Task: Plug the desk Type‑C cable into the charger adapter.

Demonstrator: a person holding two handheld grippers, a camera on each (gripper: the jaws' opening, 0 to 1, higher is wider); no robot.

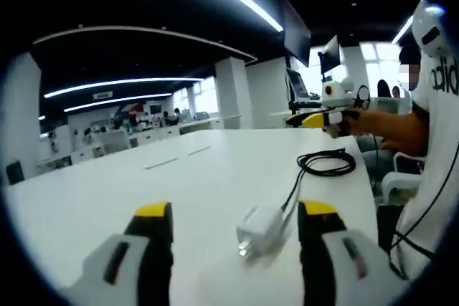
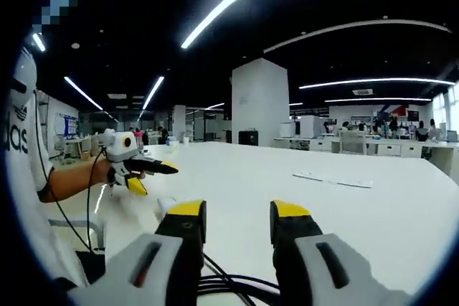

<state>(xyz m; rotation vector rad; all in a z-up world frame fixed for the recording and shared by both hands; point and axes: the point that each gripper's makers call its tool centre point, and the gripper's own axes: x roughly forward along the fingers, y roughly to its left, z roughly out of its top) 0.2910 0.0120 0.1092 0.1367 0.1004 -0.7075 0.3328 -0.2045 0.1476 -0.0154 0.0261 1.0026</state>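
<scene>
A white charger adapter lies on the white desk between my left gripper's open jaws, close to the right jaw and untouched. A black Type-C cable runs from a loose coil farther back down to the adapter; whether its plug is seated is hidden. My right gripper hovers above the desk's far right edge, beyond the coil. In the right gripper view, my right gripper is open and empty, with black cable low between its jaws. The left gripper stands open at the left, the adapter just below it.
A person in a white shirt stands at the desk's right edge, beside a white chair. Two thin white strips lie farther back on the desk. A white pillar and other desks with people stand beyond.
</scene>
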